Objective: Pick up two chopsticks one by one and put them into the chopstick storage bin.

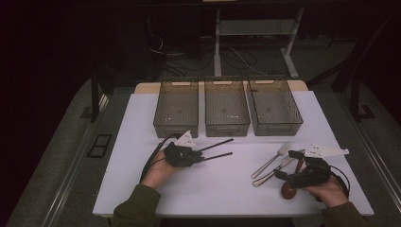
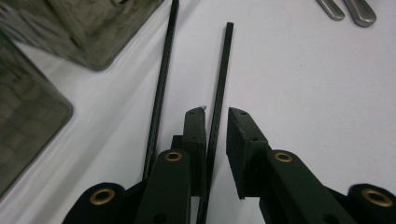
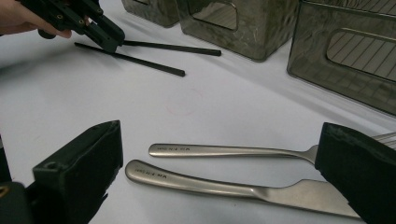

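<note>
Two black chopsticks (image 1: 216,144) (image 1: 218,155) lie side by side on the white tabletop (image 1: 213,189), pointing right. My left gripper (image 1: 198,155) is at their near ends. In the left gripper view one chopstick (image 2: 223,70) runs between the jaws of my left gripper (image 2: 217,114), against the left pad, with a slit of table showing before the right pad. The other chopstick (image 2: 163,84) passes outside the left jaw. My right gripper (image 1: 287,164) stands wide open over the handles of a steel fork (image 3: 224,150) and knife (image 3: 210,184), touching neither.
Three smoky clear bins (image 1: 175,127) (image 1: 227,127) (image 1: 276,126) stand in a row at the back of the table. A brown spoon-like thing (image 1: 288,189) lies under the right hand near the front edge. The fork (image 1: 272,161) and knife (image 1: 272,174) point toward the right bin.
</note>
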A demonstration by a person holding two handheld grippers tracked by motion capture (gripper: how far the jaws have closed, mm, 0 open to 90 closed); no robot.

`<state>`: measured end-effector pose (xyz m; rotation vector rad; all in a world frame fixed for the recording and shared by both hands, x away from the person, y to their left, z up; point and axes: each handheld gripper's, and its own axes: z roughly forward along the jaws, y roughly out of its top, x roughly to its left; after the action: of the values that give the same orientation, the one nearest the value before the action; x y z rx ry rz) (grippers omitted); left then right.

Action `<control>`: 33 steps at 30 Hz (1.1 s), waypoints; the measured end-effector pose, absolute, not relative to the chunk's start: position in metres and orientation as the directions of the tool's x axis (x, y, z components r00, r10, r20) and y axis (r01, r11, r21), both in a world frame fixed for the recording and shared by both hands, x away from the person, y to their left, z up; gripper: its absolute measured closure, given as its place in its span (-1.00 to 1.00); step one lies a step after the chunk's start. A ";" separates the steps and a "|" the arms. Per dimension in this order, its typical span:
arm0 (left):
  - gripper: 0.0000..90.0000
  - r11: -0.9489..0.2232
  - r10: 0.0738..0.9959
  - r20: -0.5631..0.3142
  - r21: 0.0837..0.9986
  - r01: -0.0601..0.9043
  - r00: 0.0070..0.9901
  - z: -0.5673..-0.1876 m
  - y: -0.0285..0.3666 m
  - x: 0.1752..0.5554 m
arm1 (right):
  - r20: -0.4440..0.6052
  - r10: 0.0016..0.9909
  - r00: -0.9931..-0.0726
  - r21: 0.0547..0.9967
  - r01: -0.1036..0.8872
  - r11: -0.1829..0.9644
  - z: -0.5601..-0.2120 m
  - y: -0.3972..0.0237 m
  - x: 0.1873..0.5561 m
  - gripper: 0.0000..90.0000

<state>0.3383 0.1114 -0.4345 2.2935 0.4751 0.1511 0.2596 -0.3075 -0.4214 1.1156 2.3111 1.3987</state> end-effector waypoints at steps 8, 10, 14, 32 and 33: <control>0.75 -0.652 0.393 -0.030 0.696 0.301 0.919 -0.438 0.125 0.336 | 0.188 0.700 -0.689 0.830 0.493 0.262 -0.422 -0.307 0.260 -0.97; 0.76 -0.651 0.399 -0.036 0.692 0.311 0.916 -0.440 0.128 0.337 | 0.189 0.702 -0.687 0.831 0.492 0.258 -0.421 -0.307 0.259 -0.97; 0.80 -0.657 0.394 -0.043 0.686 0.314 0.918 -0.441 0.128 0.337 | 0.188 0.701 -0.688 0.830 0.493 0.261 -0.422 -0.307 0.260 -0.97; 0.89 -0.670 0.393 -0.051 0.668 0.323 0.918 -0.444 0.127 0.338 | 0.134 0.670 -0.731 0.824 0.457 0.334 -0.436 -0.294 0.256 -0.97; 0.90 -0.663 0.398 -0.060 0.671 0.332 0.916 -0.444 0.127 0.338 | 0.139 0.670 -0.729 0.817 0.467 0.338 -0.438 -0.292 0.257 -0.97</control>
<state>0.3380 0.1269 -0.4444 2.3495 0.5164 0.1185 0.2565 -0.2920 -0.4381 1.0301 2.3793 1.3383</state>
